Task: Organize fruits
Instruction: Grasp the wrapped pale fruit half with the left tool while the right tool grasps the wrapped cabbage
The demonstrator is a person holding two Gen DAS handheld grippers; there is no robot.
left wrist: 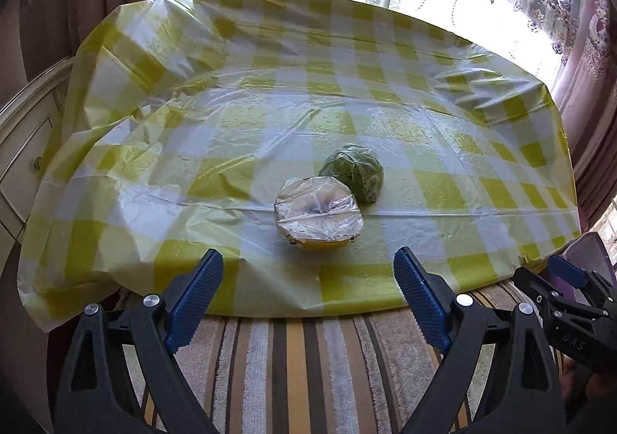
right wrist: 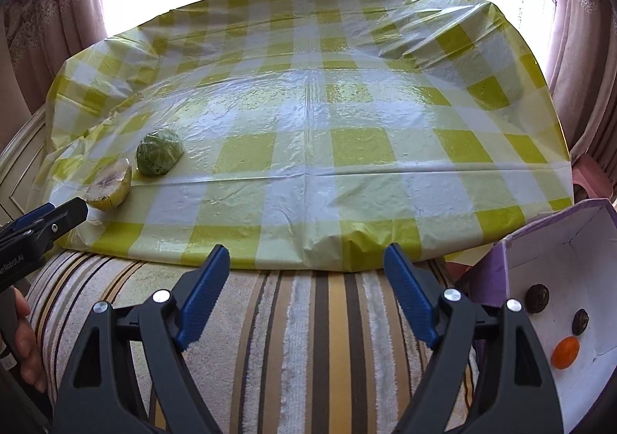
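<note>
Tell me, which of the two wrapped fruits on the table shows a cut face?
The yellow half fruit, nearer the left gripper: its flat cut face shows under cling film. The green fruit behind it is round and whole.

Count: two wrapped fruits on table, one cut yellow half (left wrist: 319,211), one green (left wrist: 353,172). Box (right wrist: 540,260): two dark fruits (right wrist: 537,296), one orange fruit (right wrist: 565,352).

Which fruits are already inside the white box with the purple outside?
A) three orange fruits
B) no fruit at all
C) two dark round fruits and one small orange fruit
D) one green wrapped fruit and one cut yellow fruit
C: the right wrist view shows two dark round fruits and one small orange fruit on the floor of the box.
</note>
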